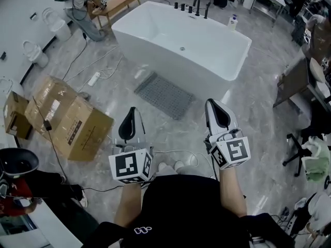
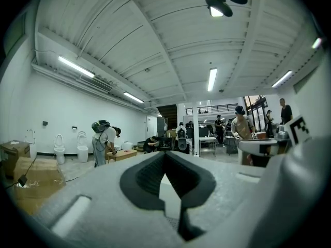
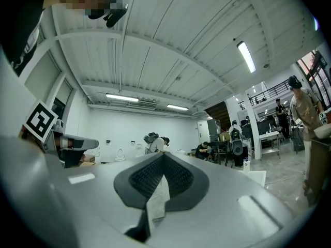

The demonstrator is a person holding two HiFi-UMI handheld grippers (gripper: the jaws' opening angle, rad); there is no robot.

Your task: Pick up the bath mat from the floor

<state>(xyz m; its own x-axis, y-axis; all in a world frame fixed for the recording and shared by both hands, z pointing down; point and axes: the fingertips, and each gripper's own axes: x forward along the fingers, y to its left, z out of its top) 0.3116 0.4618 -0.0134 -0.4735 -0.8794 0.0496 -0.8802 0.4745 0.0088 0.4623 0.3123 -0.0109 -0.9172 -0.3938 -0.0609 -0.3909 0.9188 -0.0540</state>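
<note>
While bath mat (image 1: 164,95) lies on floor (image 1: 258,133) well ahead | left claw (image 1: 131,109) closed | right claw (image 1: 212,102) closed

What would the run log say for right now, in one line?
stage: before pickup | left gripper: shut, empty, level | right gripper: shut, empty, level | bath mat: flat on floor beside bathtub, untouched

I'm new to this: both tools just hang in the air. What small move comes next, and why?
Probably lower the left gripper and right gripper toward the grey bath mat, opening the jaws: it lies flat on the floor by the bathtub, and both are shut, empty.
</note>
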